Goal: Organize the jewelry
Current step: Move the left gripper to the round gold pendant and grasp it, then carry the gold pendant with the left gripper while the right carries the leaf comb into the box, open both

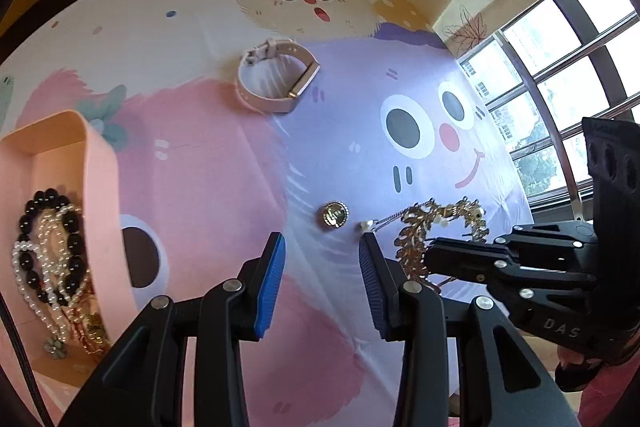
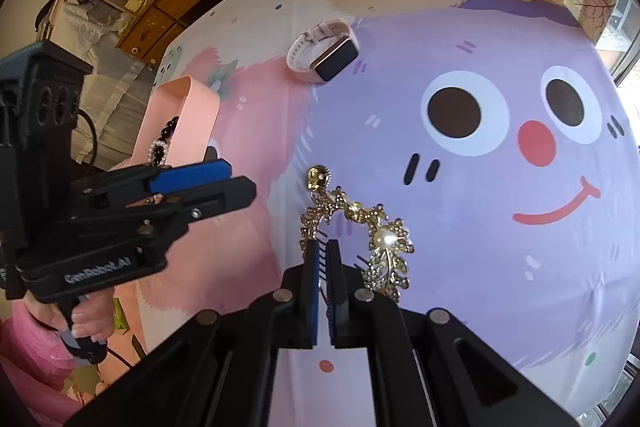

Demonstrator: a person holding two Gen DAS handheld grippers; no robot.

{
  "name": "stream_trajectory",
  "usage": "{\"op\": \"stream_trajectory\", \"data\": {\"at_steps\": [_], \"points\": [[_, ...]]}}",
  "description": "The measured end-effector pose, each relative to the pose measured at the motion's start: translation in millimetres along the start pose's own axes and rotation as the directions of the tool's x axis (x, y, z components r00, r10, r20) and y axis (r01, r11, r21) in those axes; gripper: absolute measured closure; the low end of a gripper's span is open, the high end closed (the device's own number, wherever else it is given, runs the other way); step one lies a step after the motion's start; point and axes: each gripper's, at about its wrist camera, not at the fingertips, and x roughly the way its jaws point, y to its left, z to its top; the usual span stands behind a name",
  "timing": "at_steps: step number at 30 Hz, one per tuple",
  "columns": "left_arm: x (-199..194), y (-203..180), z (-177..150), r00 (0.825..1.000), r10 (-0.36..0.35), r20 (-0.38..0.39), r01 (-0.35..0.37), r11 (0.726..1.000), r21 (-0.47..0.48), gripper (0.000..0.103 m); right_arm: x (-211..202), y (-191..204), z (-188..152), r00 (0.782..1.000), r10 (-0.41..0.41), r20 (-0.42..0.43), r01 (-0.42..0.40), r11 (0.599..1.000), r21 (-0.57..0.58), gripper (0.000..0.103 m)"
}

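jewelry lay spread over the surface (image 1: pixel 224 163), which was covered by a cartoon-printed cloth in pink and purple. the right gripper (image 2: pixel 322 247) had its jaws clenched on the gold hair comb (image 2: pixel 384 247), a leafy wreath-shaped piece with a pearl on it; the blue pads were pressed together on the thin teeth at its left side, and the ornament leaned out to the right of them. in the left wrist view the same comb (image 1: pixel 420 227) showed near the right edge, partly hidden behind the black body of the right gripper.

the left gripper (image 1: pixel 322 243) hung above the cloth with its jaws released, holding nothing. a round gold brooch (image 1: pixel 334 215) lay on the purple part of the cloth just beyond the gap between them.

farther away, near the middle of the cloth, a pink-strapped watch (image 1: pixel 276 75) stood on its edge with the strap buckled in a loop. at the left a pink tray (image 1: pixel 100 187) already held a black bead bracelet (image 1: pixel 48 243) and a white pearl strand (image 1: pixel 36 267), tangled together, with a small grey flower piece (image 1: pixel 54 347) and some gold chain at the near end.
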Motion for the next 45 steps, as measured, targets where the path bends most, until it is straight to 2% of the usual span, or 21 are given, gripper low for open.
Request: {"op": "stream_trajectory", "data": {"at_steps": [4, 7, 13, 15, 18, 20, 22, 27, 29, 36, 45], "points": [[23, -8, 3, 1.000, -0.014, -0.024, 0.014, 1.000, -0.018, 0.067, -14, -22, 3, 1.000, 0.003, 0.013, -0.003, 1.000, 0.016, 0.101], [37, -15, 6, 0.998, 0.046, -0.031, -0.046, 0.999, -0.007, 0.067, -21, -36, 4, 1.000, -0.001, 0.017, 0.000, 1.000, 0.021, 0.101], [44, -32, 10, 0.988, 0.155, 0.003, -0.155, 0.986, 0.066, 0.067, -33, -54, 7, 1.000, -0.001, 0.032, -0.001, 0.999, 0.035, 0.101], [44, -36, 9, 0.981, 0.194, 0.010, -0.194, 0.977, 0.085, 0.078, -38, -58, 8, 0.999, 0.002, 0.037, -0.003, 0.999, 0.038, 0.101], [44, -40, 4, 0.977, 0.210, 0.022, -0.212, 0.972, 0.103, 0.081, -44, -60, 11, 0.999, 0.003, 0.051, -0.005, 0.999, 0.037, 0.101], [44, -42, -1, 0.973, 0.228, 0.036, -0.231, 0.966, 0.118, 0.087, -47, -60, 12, 0.998, 0.006, 0.061, -0.008, 0.999, 0.035, 0.101], [42, -39, -4, 0.976, 0.213, 0.047, -0.217, 0.971, 0.103, 0.087, -50, -60, 13, 0.998, 0.011, 0.066, -0.014, 0.999, 0.038, 0.101], [35, -23, -7, 0.991, 0.131, 0.040, -0.131, 0.991, 0.001, 0.088, -53, -60, 12, 0.997, 0.014, 0.073, -0.017, 0.999, 0.041, 0.101], [34, -18, -9, 0.992, 0.122, 0.039, -0.122, 0.992, -0.022, 0.088, -54, -58, 12, 0.997, 0.019, 0.073, -0.022, 0.999, 0.038, 0.101], [16, -14, -14, 0.988, 0.132, 0.077, -0.130, 0.991, -0.026, 0.089, -59, -45, 17, 0.996, 0.024, 0.085, -0.025, 1.000, 0.015, 0.101], [-47, 0, -14, 0.976, 0.116, 0.186, -0.109, 0.993, -0.046, 0.088, -66, -1, 35, 0.990, 0.056, 0.128, -0.050, 0.998, -0.048, 0.101]]}}
